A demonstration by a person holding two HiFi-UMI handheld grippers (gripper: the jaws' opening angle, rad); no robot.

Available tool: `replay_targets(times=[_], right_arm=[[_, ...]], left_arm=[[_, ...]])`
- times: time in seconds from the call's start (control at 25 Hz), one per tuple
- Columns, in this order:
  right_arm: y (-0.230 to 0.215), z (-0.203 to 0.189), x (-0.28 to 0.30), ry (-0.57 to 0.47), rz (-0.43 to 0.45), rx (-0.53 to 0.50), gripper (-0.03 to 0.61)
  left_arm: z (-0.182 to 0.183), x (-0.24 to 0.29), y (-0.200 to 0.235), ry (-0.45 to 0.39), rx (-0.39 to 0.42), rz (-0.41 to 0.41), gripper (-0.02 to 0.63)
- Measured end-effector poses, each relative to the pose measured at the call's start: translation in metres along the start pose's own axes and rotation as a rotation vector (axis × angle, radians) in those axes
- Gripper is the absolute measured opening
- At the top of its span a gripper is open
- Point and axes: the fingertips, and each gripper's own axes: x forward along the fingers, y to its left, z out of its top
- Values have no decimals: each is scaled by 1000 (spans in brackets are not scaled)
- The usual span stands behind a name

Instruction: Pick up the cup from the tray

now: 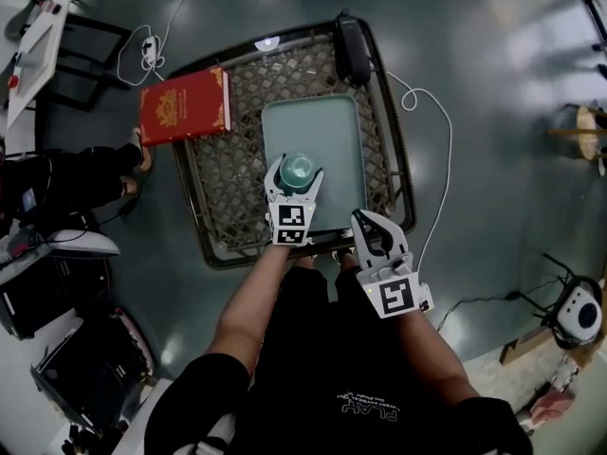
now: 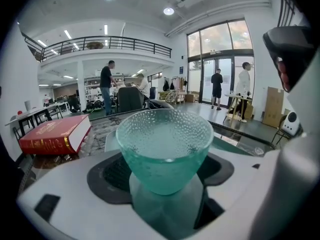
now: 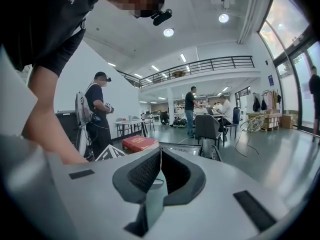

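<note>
A green dimpled glass cup sits upright between the jaws of my left gripper, over the near part of the pale green tray. In the left gripper view the cup fills the gap and the left gripper is shut on its lower body. I cannot tell whether the cup's base touches the tray. My right gripper is at the table's near right edge, apart from the cup. In its own view the right gripper is shut, with nothing between the pads.
The tray lies on a dark woven-top table. A red book rests on the table's far left corner, and a black device at the far right edge. A white cable runs across the floor. People stand in the background.
</note>
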Motion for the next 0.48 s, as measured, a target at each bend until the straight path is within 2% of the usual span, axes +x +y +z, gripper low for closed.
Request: replay_targets(times=[0.32, 0.48], right_arm=[[0, -4, 1, 10, -5, 12, 11], [0, 2, 5, -10, -9, -19, 11]], left_arm=[[4, 1, 1, -9, -17, -15, 373], [16, -12, 10, -40, -24, 10, 373]])
